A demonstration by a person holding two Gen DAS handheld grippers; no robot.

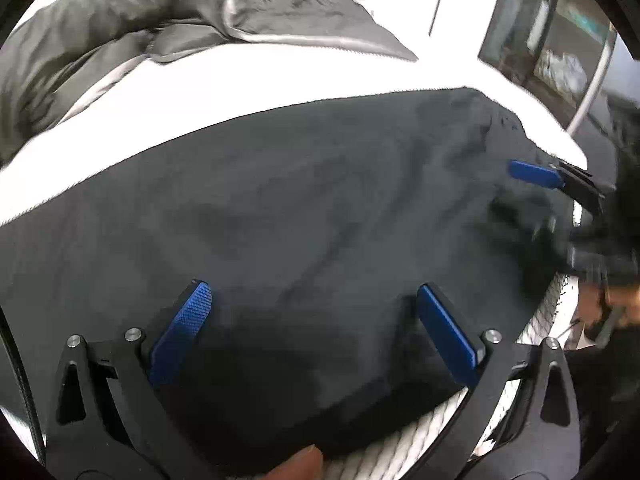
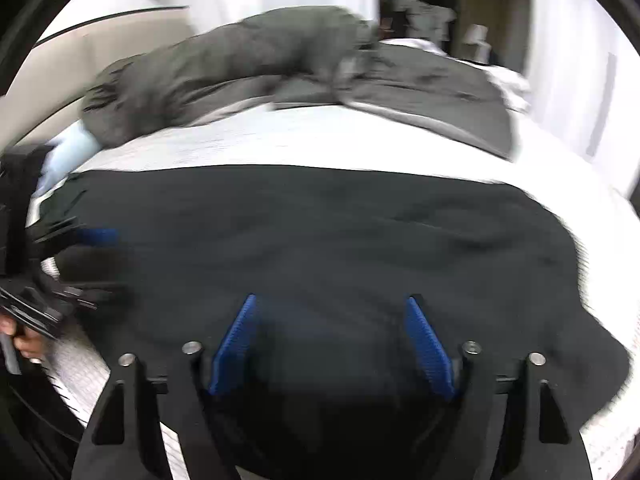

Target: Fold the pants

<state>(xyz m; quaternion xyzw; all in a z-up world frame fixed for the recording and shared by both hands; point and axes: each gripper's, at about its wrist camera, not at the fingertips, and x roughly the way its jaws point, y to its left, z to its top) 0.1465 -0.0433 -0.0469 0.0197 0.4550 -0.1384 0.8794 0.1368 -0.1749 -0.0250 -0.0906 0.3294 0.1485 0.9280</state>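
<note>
My left gripper (image 1: 316, 328) hangs over the near edge of the bed (image 1: 240, 88), jaws wide apart, nothing between the blue pads (image 1: 182, 332). The pants (image 1: 300, 208) lie flat right under and ahead of it, dark fabric spread across the white cover along the near edge; can't tell if the pads touch the cloth.

My right gripper (image 2: 332, 340) sits further along the same edge, jaws also spread, only pants (image 2: 320, 232) fabric below and in front, nothing pinched. In the left wrist view I see the right gripper (image 1: 536, 176) at the pants' far right end, one blue pad over the cloth, rest blurred.

Beyond the pants there's a strip of bare white cover, then a gray duvet (image 2: 240, 60) bunched toward the far side of the bed (image 2: 280, 136). A hand (image 2: 24, 340) shows at the left edge of the right wrist view, gripping the other tool.
</note>
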